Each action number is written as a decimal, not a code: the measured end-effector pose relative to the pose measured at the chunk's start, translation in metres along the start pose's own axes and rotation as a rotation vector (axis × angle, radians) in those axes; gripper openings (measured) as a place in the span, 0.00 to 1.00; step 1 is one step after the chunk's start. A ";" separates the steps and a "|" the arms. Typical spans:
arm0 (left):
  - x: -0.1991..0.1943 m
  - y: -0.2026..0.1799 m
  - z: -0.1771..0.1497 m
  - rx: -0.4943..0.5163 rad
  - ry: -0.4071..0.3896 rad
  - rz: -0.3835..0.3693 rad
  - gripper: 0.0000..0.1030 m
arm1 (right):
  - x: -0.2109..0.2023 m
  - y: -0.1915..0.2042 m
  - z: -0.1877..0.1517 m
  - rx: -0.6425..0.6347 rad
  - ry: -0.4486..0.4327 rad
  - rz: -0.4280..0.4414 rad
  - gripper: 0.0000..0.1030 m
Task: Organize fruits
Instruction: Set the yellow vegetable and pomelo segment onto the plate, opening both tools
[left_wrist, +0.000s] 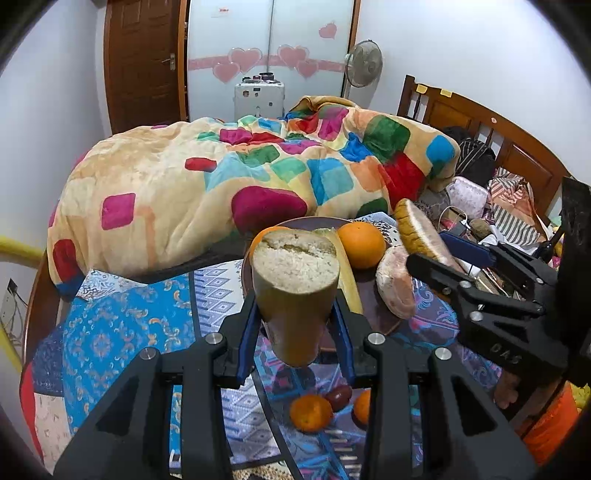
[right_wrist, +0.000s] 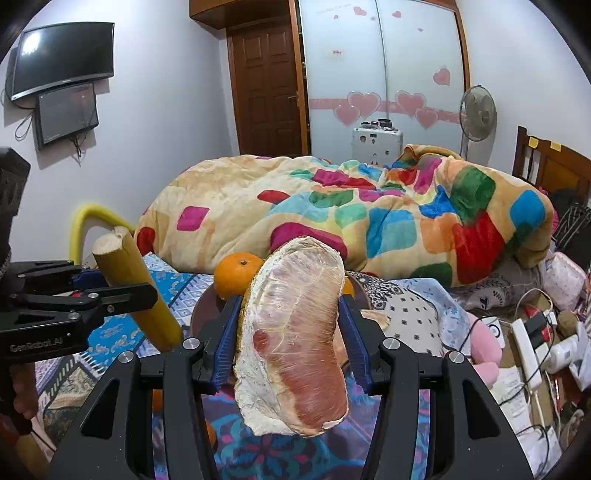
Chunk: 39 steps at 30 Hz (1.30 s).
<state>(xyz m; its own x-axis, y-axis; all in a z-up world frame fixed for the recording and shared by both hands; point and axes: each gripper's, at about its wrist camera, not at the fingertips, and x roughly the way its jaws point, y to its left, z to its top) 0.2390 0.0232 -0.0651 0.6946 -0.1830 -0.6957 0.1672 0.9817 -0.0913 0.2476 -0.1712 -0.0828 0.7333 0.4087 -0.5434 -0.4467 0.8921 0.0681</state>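
Observation:
My left gripper (left_wrist: 295, 314) is shut on a yellow sugarcane piece (left_wrist: 295, 280), held above the patterned table near a dark plate (left_wrist: 306, 223). The piece also shows in the right wrist view (right_wrist: 129, 280). On the plate lie an orange (left_wrist: 362, 243), another cane piece (left_wrist: 345, 269) and a wrapped pomelo piece (left_wrist: 395, 284). My right gripper (right_wrist: 291, 314) is shut on a cling-wrapped pomelo wedge (right_wrist: 295, 325); the wedge also shows in the left wrist view (left_wrist: 417, 229). An orange (right_wrist: 238, 275) sits behind the wedge.
Small oranges (left_wrist: 310, 411) and a dark red fruit (left_wrist: 338, 397) lie below the left gripper. A colourful quilt (left_wrist: 221, 184) fills the bed behind. Cables, a power strip (right_wrist: 528, 350) and clutter lie at the right.

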 end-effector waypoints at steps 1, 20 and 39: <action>0.003 0.000 0.001 0.000 0.007 0.001 0.36 | 0.003 0.000 0.000 -0.002 0.003 0.000 0.47; 0.063 -0.002 0.031 0.001 0.098 0.034 0.36 | 0.055 0.000 0.010 -0.046 0.112 -0.010 0.47; 0.044 0.002 0.018 -0.021 0.081 0.022 0.39 | 0.047 0.001 0.011 -0.042 0.139 -0.002 0.49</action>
<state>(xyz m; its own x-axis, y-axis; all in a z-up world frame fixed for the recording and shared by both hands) 0.2825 0.0158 -0.0825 0.6391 -0.1575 -0.7528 0.1373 0.9865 -0.0898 0.2871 -0.1491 -0.0995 0.6576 0.3738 -0.6541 -0.4683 0.8829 0.0338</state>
